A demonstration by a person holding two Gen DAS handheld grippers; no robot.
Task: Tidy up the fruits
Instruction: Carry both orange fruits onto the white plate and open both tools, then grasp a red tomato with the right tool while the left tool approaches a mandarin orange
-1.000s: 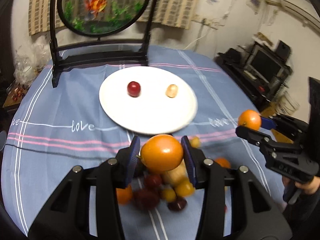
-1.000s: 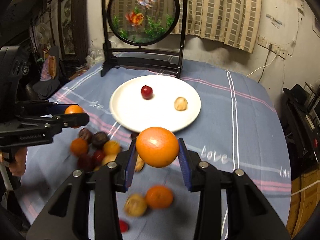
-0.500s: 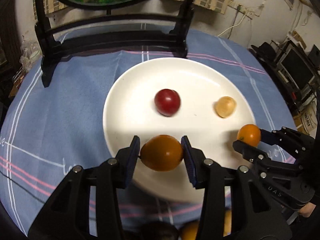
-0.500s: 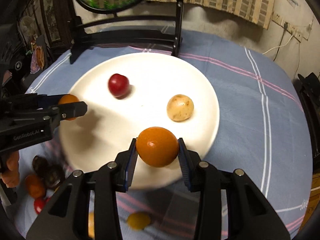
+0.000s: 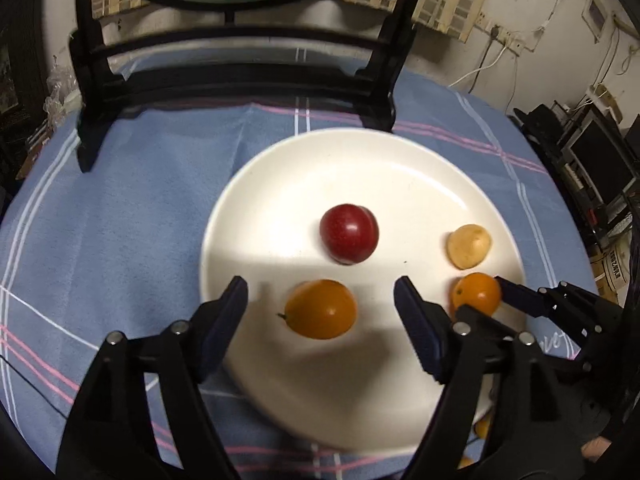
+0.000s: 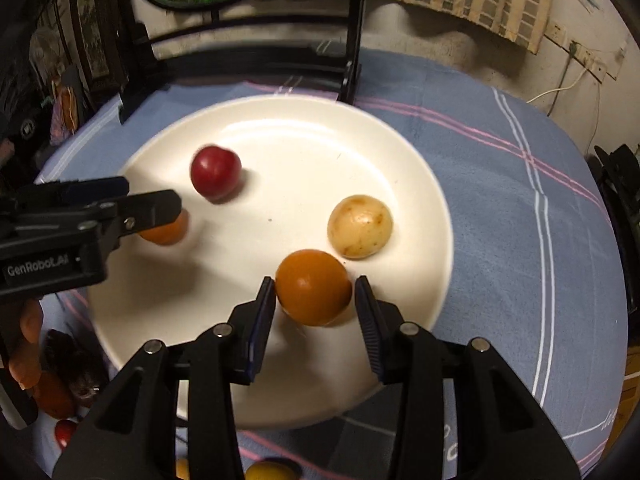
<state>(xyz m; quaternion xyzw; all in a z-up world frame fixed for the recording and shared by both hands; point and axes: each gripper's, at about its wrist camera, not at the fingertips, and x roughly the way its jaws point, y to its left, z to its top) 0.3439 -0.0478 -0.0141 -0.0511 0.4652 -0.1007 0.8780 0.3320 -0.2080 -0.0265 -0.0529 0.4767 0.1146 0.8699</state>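
Your left gripper (image 5: 320, 312) hangs over the near left part of the white plate (image 5: 280, 168), its jaws opening, both pads clear of the orange fruit (image 5: 321, 309) that lies on the plate between them. Just beyond it sits a red fruit (image 5: 349, 234), near the plate's middle. To the right, a pale yellow fruit (image 5: 469, 246) rests by the plate's right rim. Right below that, your right gripper (image 6: 316, 292) stays narrow around a second orange (image 6: 313, 287): the left pad touches it, while at the right pad a thin gap seems to show. The plate stands on a blue striped tablecloth (image 5: 120, 220), with a black stand (image 5: 240, 80) behind it.
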